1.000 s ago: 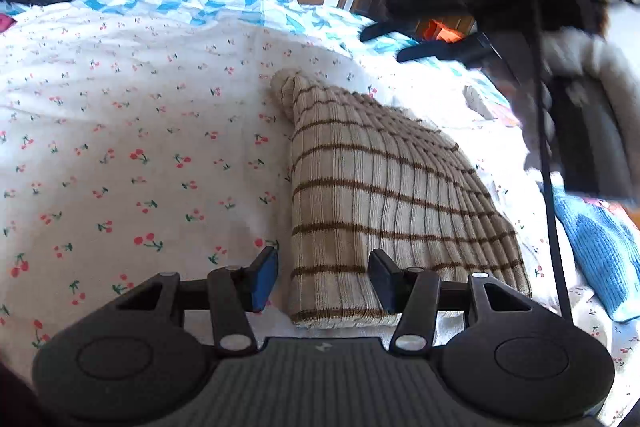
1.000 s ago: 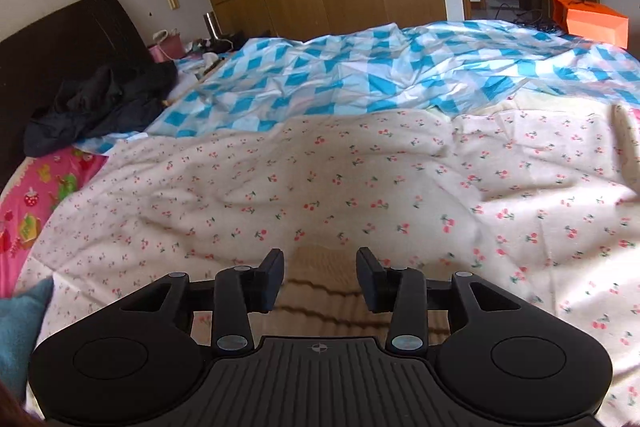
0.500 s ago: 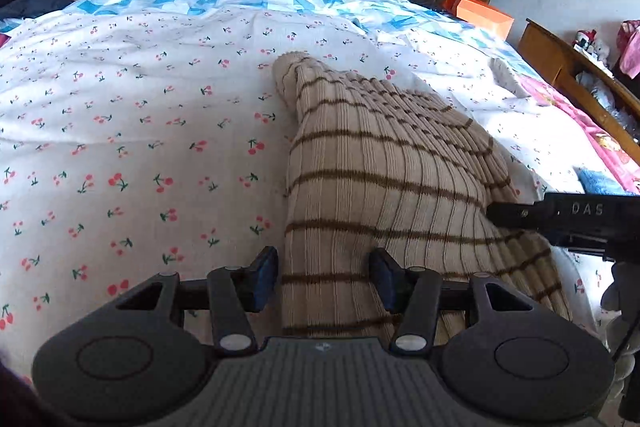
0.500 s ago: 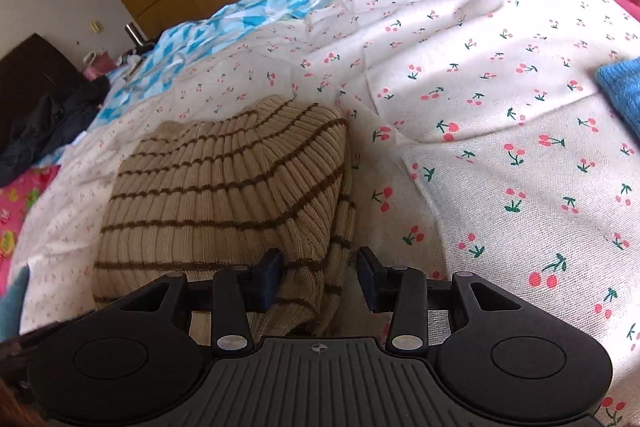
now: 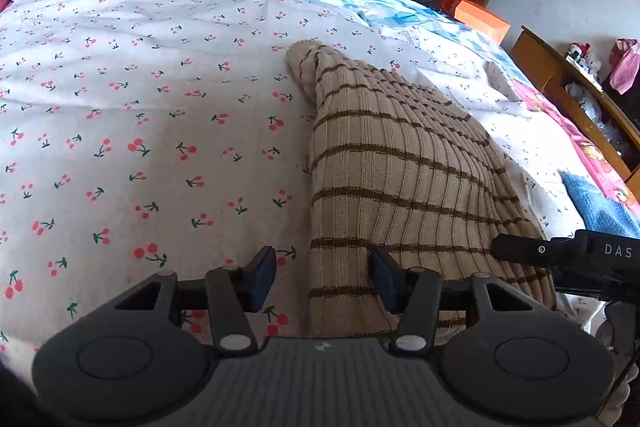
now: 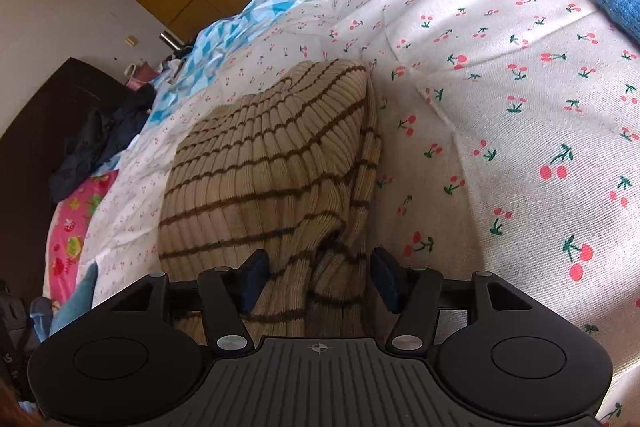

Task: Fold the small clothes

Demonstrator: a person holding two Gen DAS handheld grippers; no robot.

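Both tools stand open, gripping nothing: left gripper [image 5: 322, 277] straddles the near-left hem of the striped knit garment [image 5: 396, 179], right gripper [image 6: 318, 277] its bunched near-right corner. Risk: pads may catch only the top layer, so the fold skews. Garment lies on the cherry-print bedsheet [image 5: 120, 131], long axis running away, tapering toward the far end.

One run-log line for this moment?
left gripper: open at sweater edge | right gripper: open around sweater corner | bed sheet
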